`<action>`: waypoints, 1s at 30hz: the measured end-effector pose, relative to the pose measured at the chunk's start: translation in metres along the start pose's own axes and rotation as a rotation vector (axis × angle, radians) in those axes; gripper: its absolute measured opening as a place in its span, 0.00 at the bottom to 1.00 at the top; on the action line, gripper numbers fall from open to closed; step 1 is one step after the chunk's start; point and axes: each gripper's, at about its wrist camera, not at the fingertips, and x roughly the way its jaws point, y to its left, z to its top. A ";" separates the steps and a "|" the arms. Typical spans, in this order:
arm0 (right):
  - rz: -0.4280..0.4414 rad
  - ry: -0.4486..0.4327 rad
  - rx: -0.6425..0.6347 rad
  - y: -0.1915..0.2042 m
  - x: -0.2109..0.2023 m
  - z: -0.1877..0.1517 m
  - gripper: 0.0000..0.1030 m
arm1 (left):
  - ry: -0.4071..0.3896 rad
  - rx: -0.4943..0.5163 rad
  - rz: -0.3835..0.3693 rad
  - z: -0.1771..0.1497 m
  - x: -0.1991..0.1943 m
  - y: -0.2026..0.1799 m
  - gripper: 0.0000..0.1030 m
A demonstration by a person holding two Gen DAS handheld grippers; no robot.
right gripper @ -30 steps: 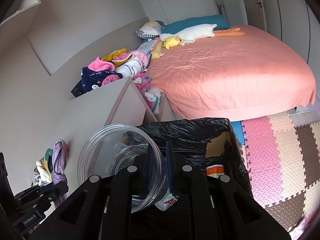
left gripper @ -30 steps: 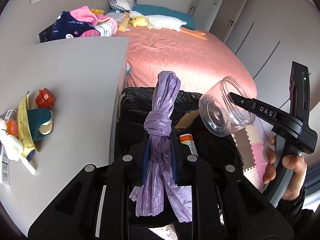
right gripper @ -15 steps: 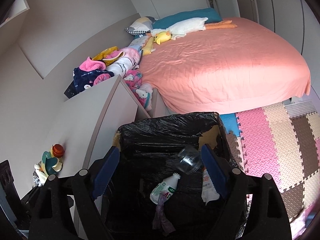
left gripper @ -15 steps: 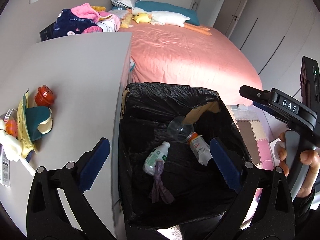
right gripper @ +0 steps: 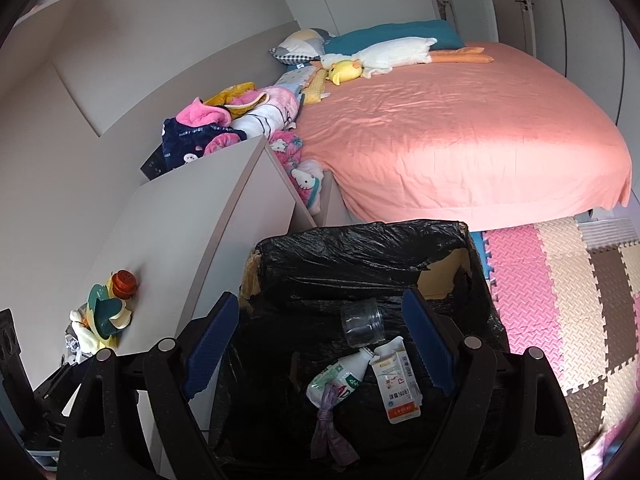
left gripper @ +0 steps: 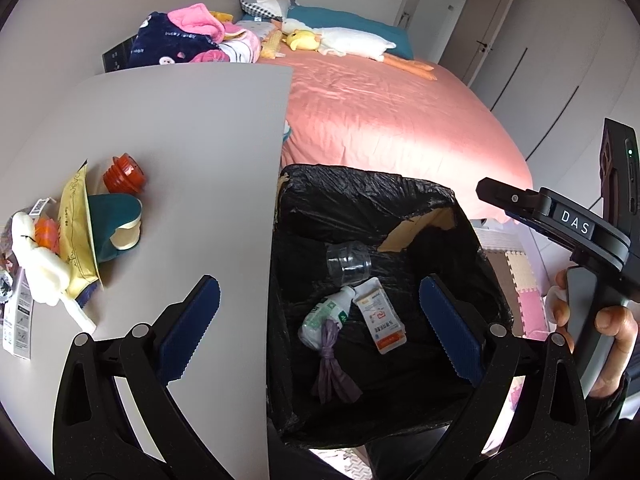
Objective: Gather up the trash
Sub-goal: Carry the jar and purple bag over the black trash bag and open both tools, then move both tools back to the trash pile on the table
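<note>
Both grippers hang w/ jaws spread wide, nothing between: left gripper (left gripper: pixel 320 324) and right gripper (right gripper: pixel 320 344) over the black-bag-lined cardboard trash box (left gripper: pixel 360 188). Inside lie a clear plastic jar (left gripper: pixel 349 262), a white-green plastic bottle (left gripper: pixel 326 314), a white-orange carton (left gripper: pixel 380 320) and a knotted purple plastic bag (left gripper: pixel 332 364), the bag touching the bottle. Grey tabletop (left gripper: pixel 180 140) just left of the box carries an orange ribbed cap (left gripper: pixel 124 174), a teal paper cup (left gripper: pixel 114 224), a yellow packet (left gripper: pixel 76 220). Pink bed (right gripper: pixel 460 128) beyond; foam floor mats (right gripper: pixel 560 300) at right.
</note>
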 end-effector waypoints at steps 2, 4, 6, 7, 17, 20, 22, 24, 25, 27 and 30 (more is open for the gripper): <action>0.007 0.000 -0.017 0.007 0.001 -0.002 0.81 | -0.006 -0.008 0.009 -0.001 -0.003 0.005 0.94; 0.017 0.001 -0.035 0.015 0.002 -0.003 0.81 | -0.011 -0.016 0.018 -0.002 -0.007 0.011 0.94; 0.027 0.004 -0.050 0.024 0.005 -0.005 0.81 | -0.017 -0.025 0.028 -0.003 -0.011 0.018 0.94; 0.031 0.006 -0.058 0.028 0.006 -0.006 0.81 | -0.020 -0.029 0.035 -0.004 -0.013 0.022 0.94; 0.069 0.014 -0.129 0.070 0.016 -0.016 0.81 | -0.048 -0.081 0.093 -0.011 -0.035 0.062 0.94; 0.075 0.020 -0.148 0.082 0.020 -0.019 0.81 | -0.052 -0.095 0.108 -0.012 -0.040 0.073 0.94; 0.079 0.024 -0.160 0.090 0.023 -0.021 0.81 | -0.057 -0.106 0.116 -0.012 -0.044 0.081 0.94; 0.084 0.029 -0.172 0.098 0.026 -0.022 0.81 | -0.063 -0.115 0.124 -0.013 -0.048 0.089 0.94; 0.087 0.032 -0.178 0.102 0.028 -0.023 0.81 | -0.065 -0.119 0.129 -0.014 -0.050 0.092 0.94; 0.094 0.037 -0.192 0.111 0.031 -0.025 0.81 | -0.070 -0.127 0.141 -0.015 -0.054 0.100 0.94; 0.106 0.045 -0.213 0.126 0.037 -0.029 0.81 | -0.077 -0.149 0.156 -0.017 -0.060 0.114 0.94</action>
